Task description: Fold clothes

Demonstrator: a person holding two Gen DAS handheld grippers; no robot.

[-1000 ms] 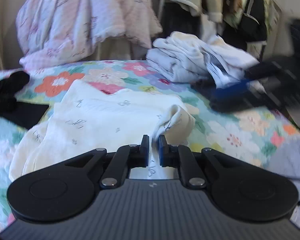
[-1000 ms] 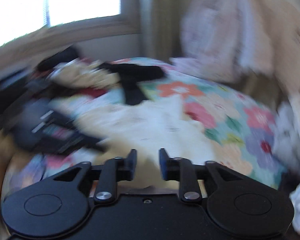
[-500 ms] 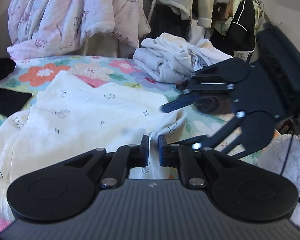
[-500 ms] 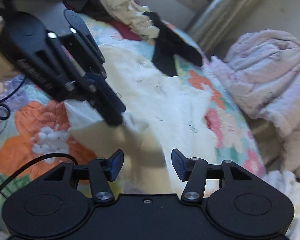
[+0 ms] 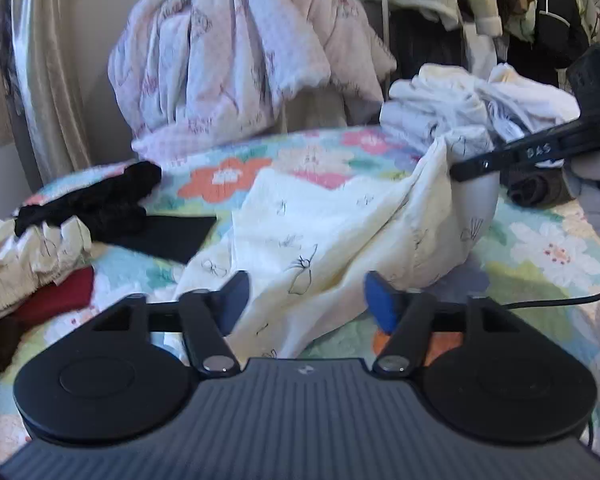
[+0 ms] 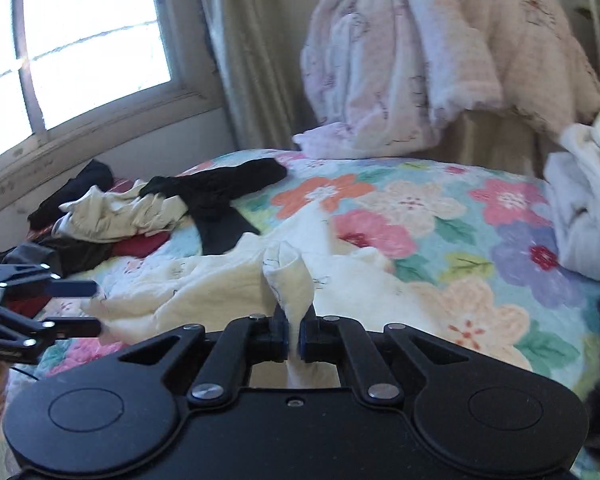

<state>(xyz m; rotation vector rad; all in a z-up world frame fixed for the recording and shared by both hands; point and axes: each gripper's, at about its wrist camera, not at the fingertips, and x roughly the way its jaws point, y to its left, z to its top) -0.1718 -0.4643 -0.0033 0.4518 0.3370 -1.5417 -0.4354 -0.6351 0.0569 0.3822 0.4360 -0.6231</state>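
Right now my right hand-held gripper [image 6: 293, 338] is pinched tight on a bunched corner of the cream garment [image 6: 220, 292], and that fold of cloth stands up in a little peak just above the black pads. From my left camera I can see the same grip from the side: the right tool comes in from the right edge and lifts the cream cloth [image 5: 332, 232] into a raised ridge over the bed. My left hand-held gripper [image 5: 306, 300] has its jaws opening, blue pads well apart, with the lower hem of the garment lying in the gap between them but neither pad pressing on it. In the right camera that left tool [image 6: 66, 306] shows at the far left, fingers spread, just beside the garment's edge. The garment itself, printed with small dark bow marks, sprawls across the middle of the floral bedspread [image 6: 440, 216], mostly flat apart from the lifted corner. Over to the left lie a black garment [image 6: 216, 192], a crumpled cream ruffled piece [image 6: 116, 216] and something dark red [image 6: 140, 246] under it. At the far side a pink-and-white quilted blanket [image 5: 236, 52] is heaped up, and a pile of white clothes [image 5: 472, 104] sits on the right end of the bed. A window [image 6: 80, 44] glares bright behind the curtain [image 6: 244, 52].
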